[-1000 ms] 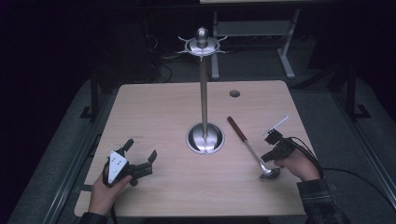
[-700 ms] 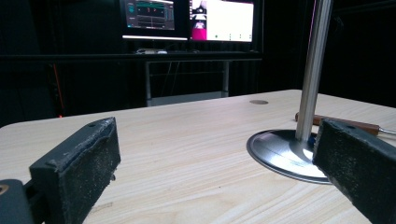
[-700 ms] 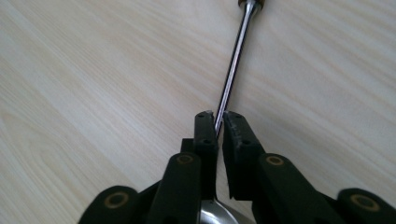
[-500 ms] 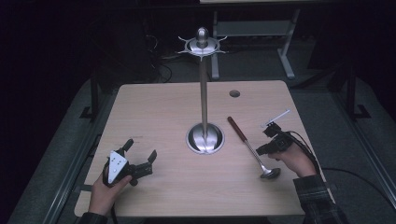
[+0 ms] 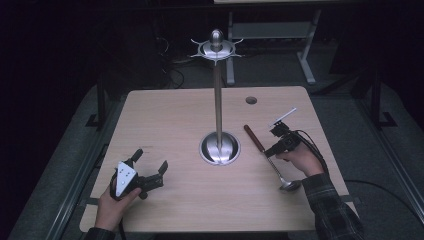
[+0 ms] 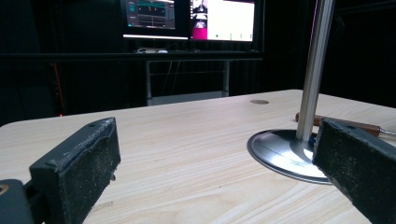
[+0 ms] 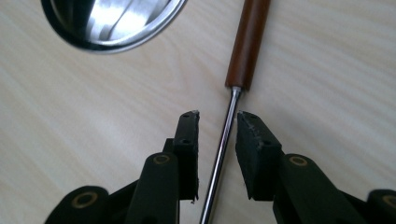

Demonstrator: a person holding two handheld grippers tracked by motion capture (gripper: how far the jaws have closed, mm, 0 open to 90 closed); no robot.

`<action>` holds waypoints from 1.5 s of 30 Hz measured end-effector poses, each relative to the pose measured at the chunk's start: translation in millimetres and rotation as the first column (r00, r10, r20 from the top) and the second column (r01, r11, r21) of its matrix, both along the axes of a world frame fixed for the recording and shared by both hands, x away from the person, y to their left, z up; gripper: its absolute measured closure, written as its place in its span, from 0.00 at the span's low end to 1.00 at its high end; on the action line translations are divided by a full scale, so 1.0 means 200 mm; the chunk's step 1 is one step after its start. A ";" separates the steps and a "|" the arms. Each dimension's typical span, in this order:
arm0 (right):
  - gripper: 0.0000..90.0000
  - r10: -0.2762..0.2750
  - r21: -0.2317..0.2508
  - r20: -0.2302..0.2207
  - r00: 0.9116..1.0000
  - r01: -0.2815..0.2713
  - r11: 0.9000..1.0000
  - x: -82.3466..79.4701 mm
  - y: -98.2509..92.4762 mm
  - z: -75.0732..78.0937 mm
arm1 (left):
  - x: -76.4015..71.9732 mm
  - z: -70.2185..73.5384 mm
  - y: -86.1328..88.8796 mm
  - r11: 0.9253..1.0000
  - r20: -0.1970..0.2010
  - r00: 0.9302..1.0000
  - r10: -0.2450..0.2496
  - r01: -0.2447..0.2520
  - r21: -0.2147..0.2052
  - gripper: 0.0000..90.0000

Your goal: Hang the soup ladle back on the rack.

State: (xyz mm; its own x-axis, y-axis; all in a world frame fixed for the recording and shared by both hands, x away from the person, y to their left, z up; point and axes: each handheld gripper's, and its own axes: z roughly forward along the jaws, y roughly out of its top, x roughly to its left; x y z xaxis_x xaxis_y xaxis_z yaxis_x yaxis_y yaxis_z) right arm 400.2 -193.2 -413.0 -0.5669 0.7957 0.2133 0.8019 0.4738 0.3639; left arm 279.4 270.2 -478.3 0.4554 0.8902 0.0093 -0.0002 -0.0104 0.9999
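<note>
Between right claw [image 7: 217, 126] jaws, ladle [image 7: 223, 140] shaft.

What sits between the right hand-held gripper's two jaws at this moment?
The ladle's thin metal shaft, just below its wooden handle. The right hand-held gripper straddles it, jaws not yet closed, as the right gripper view shows.

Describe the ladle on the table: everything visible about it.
The ladle lies flat on the wooden table, right of the stand's round base. It has a reddish-brown, wood-like handle at the far end, a thin shiny metal shaft and a small metal bowl at the near end. The right gripper straddles the shaft just below the handle, jaws slightly apart on either side, not yet clamped.
</note>
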 end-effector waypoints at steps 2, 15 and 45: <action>0.76 -0.007 -0.001 0.003 1.000 0.007 1.000 0.03 0.02 0.00 | 0.00 0.00 0.00 1.000 0.000 1.000 0.000 0.000 0.001 0.00; 0.74 -0.021 -0.069 -0.021 1.000 0.019 0.997 0.19 0.11 -0.04 | 0.00 0.00 0.00 1.000 0.004 1.000 -0.003 0.003 0.001 0.00; 0.82 -0.062 -0.156 -0.035 0.997 0.056 0.986 0.23 0.20 -0.14 | 0.00 0.00 0.00 1.000 0.008 1.000 -0.003 0.003 0.004 0.00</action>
